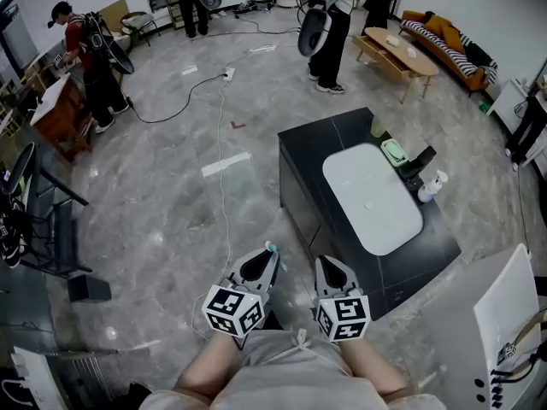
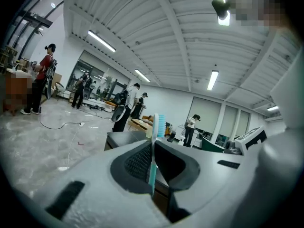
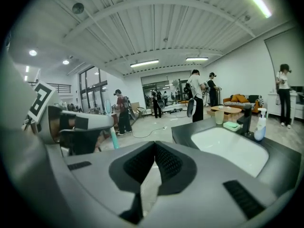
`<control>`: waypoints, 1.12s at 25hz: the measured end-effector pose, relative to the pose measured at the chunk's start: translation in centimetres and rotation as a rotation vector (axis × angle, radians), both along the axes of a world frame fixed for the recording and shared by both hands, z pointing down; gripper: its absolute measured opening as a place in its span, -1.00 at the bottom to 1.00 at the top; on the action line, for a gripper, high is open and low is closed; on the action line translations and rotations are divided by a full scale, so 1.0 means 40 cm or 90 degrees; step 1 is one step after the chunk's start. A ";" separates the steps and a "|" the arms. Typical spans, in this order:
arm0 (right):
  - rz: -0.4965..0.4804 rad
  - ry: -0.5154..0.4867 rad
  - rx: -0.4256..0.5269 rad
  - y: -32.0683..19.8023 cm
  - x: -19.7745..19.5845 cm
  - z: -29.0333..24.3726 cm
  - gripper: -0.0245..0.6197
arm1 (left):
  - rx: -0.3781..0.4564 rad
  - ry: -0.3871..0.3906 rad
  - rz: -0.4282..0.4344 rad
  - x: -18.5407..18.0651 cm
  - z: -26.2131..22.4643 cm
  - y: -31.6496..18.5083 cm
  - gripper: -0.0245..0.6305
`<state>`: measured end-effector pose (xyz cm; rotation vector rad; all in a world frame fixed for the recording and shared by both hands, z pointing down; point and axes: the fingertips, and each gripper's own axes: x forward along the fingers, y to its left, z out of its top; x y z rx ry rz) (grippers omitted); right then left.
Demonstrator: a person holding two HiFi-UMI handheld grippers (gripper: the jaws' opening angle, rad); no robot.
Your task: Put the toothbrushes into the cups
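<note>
My left gripper (image 1: 261, 261) is shut on a white and teal toothbrush (image 1: 272, 248), whose bristle head sticks up past the fingertips. In the left gripper view the toothbrush (image 2: 156, 127) stands upright between the closed jaws of the left gripper (image 2: 153, 145). My right gripper (image 1: 330, 265) hangs beside it, and its jaws (image 3: 154, 144) are shut with nothing between them. A pale green cup (image 1: 377, 127) stands on the far end of the black counter (image 1: 316, 143), well ahead of both grippers. The same cup (image 3: 219, 116) shows in the right gripper view.
A white sink (image 1: 372, 196) is set in the counter, with a green soap dish (image 1: 393, 152), a black tap (image 1: 416, 162) and a white bottle (image 1: 432, 186) along its right side. A cable (image 1: 220, 118) runs across the grey floor. Several people stand farther back.
</note>
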<state>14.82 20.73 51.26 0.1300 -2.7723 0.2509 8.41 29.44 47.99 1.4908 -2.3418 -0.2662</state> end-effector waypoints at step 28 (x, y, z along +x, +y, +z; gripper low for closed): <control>0.218 0.024 -0.021 -0.260 -0.605 0.011 -0.84 | -0.012 0.008 0.211 -0.643 0.010 -0.220 -0.83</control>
